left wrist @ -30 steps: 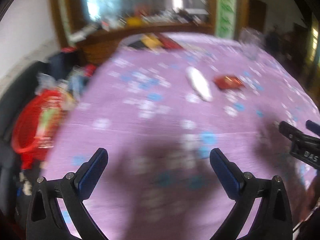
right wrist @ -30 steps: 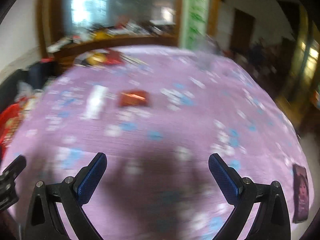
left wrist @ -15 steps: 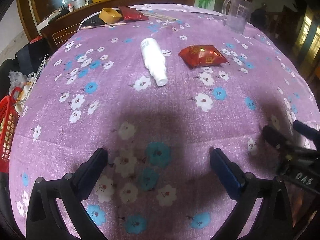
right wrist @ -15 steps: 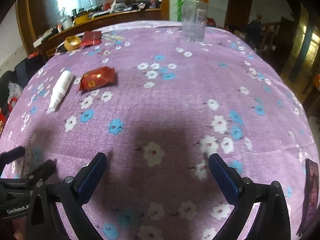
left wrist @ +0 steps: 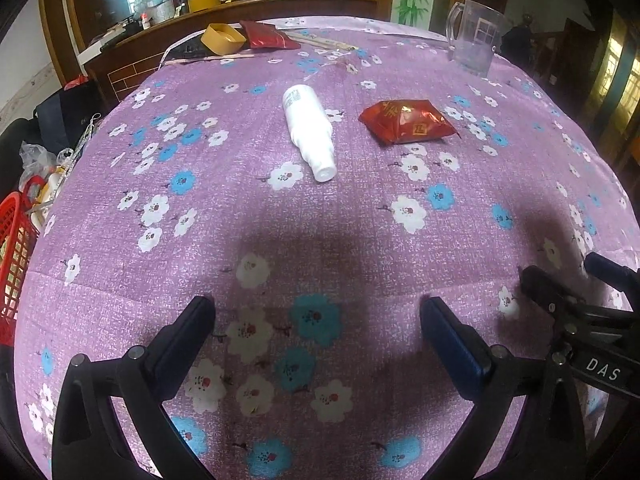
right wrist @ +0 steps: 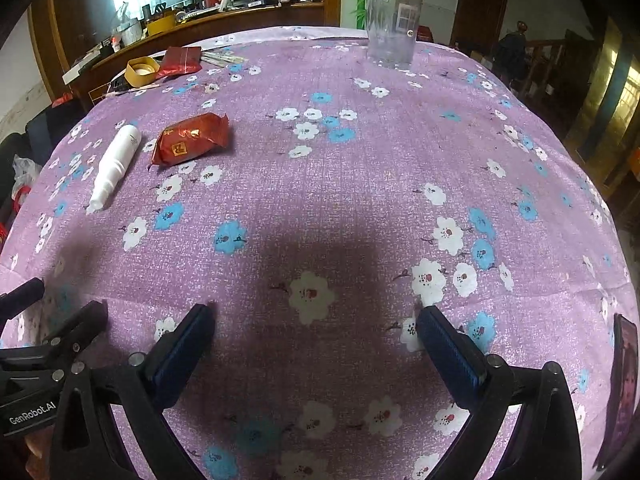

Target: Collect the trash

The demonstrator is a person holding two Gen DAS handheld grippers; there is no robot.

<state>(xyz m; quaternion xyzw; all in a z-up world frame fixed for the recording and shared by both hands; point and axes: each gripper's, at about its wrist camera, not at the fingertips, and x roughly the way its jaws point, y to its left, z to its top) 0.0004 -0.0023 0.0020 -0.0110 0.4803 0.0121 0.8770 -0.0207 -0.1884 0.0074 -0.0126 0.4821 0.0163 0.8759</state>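
A: Nearest items?
B: Left gripper point(left wrist: 316, 320), black frame with blue-padded fingers, jaws spread wide, nothing held. Right gripper point(right wrist: 314, 328), same make, jaws likewise wide apart and empty. Both hover low over the near edge of the round table under a purple cloth printed with white and blue flowers point(left wrist: 320, 240). Each gripper's fingertips show at the edge of the other's view.

A: Trash on the cloth?
B: Middle distance: one white plastic bottle point(left wrist: 309, 130), lying on its side, narrow end toward the grippers. Just beside it, to its right and not touching: one red foil snack packet point(left wrist: 406, 121), lying flat.

A: Off the left edge?
B: One red plastic lattice basket point(left wrist: 14, 248), below table level.

A: Far side?
B: One clear plastic measuring jug point(left wrist: 474, 36), upright; one yellow tape roll point(right wrist: 141, 70); one dark red pouch point(right wrist: 182, 60) against it. Beyond, a cluttered wooden counter point(left wrist: 240, 4).
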